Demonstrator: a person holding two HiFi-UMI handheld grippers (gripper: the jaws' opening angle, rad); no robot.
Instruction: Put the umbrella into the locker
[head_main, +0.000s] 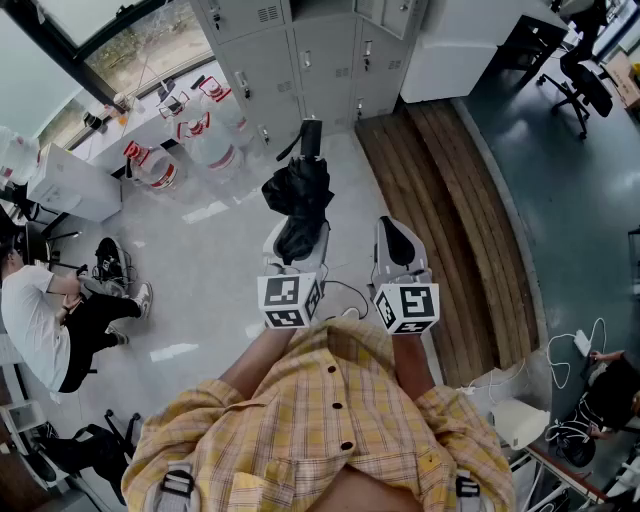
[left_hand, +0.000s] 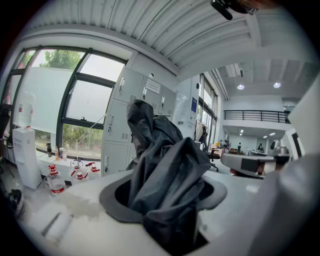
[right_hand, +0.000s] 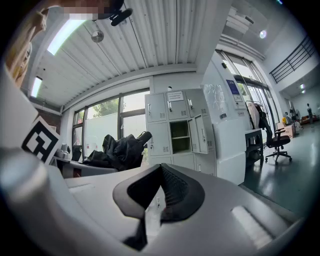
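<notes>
A black folded umbrella (head_main: 300, 195) sticks out ahead of my left gripper (head_main: 297, 245), whose jaws are shut on its bunched fabric; its handle (head_main: 311, 135) points toward the grey lockers (head_main: 300, 60). In the left gripper view the umbrella (left_hand: 165, 175) fills the space between the jaws of my left gripper (left_hand: 170, 215). My right gripper (head_main: 398, 240) is beside it on the right, shut with nothing in it. In the right gripper view, beyond my right gripper (right_hand: 157, 195), one locker compartment (right_hand: 180, 137) stands open, and the umbrella (right_hand: 120, 150) shows at the left.
Large water bottles (head_main: 210, 140) and a white dispenser (head_main: 70, 180) stand on the floor left of the lockers. A person (head_main: 50, 320) sits on the floor at the far left. A wooden strip (head_main: 450, 200) runs along the right, with an office chair (head_main: 585, 85) beyond.
</notes>
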